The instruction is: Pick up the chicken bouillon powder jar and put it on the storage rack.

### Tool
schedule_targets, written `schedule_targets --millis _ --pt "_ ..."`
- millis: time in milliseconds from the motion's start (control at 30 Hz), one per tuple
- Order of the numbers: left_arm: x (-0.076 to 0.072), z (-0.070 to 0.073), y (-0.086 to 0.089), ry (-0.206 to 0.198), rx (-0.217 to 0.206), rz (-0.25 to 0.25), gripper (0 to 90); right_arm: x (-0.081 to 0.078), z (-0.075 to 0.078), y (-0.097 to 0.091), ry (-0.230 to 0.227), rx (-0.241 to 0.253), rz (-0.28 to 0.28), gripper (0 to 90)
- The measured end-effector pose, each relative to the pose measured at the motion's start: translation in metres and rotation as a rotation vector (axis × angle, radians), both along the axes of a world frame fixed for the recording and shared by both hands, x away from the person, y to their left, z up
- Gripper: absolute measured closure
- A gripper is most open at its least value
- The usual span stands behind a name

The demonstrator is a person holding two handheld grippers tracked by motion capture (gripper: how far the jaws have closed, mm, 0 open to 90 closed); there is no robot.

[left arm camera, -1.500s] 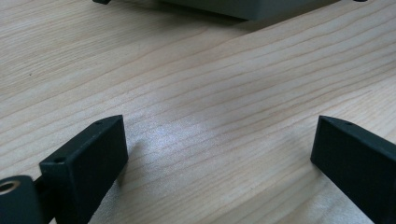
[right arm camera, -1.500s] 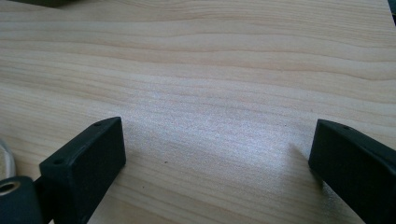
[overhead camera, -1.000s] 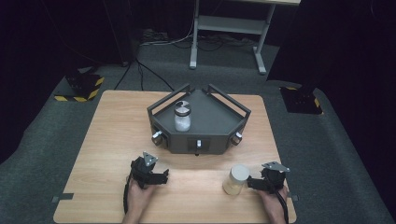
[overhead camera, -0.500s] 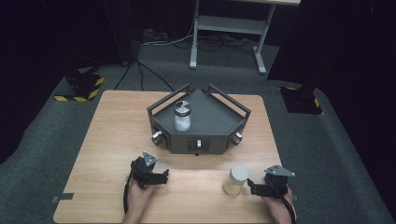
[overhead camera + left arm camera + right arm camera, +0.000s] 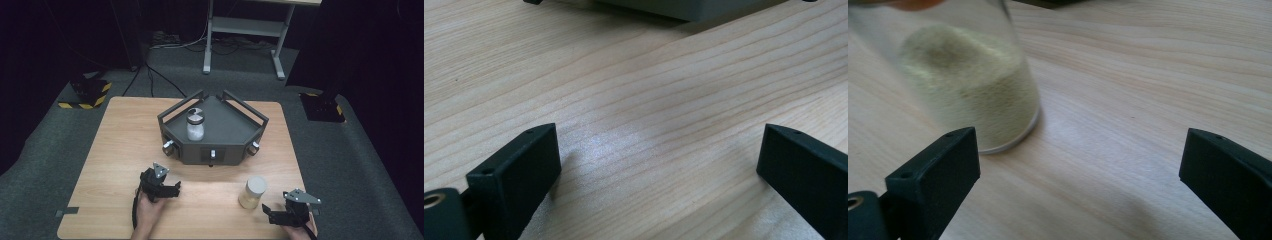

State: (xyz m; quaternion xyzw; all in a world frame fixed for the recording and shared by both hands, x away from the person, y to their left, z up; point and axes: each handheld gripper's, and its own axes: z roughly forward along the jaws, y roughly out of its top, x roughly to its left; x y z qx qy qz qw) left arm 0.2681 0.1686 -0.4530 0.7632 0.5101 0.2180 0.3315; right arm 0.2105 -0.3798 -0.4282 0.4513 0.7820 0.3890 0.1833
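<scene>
A clear jar of pale yellow powder with a beige lid stands on the wooden table at the front right. In the right gripper view this jar is ahead and to the left of the jaws, apart from them. My right gripper is near the table's front edge, right of the jar; it is open, its jaws have just been closing a little, and nothing is between them. My left gripper rests open at the front left, over bare wood.
A dark angular stand with rails and front knobs sits mid-table. On it stands a second jar with white powder. Dark floor surrounds the table, with a grey desk frame behind.
My right gripper has drawn back from the yellow-powder jar toward the table's front edge and slightly right. The jar and the left gripper have stayed put.
</scene>
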Motion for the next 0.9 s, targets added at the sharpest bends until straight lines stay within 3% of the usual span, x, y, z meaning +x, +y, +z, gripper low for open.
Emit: schedule_targets --millis 367,900 --pt "0.0 0.0 0.0 0.0 0.001 0.0 3.8 -0.003 -0.001 0.011 -0.018 0.037 0.097 3.9" --pt "0.0 0.0 0.0 0.0 0.0 0.0 3.8 0.007 -0.001 0.029 -0.084 0.085 0.13 10.6"
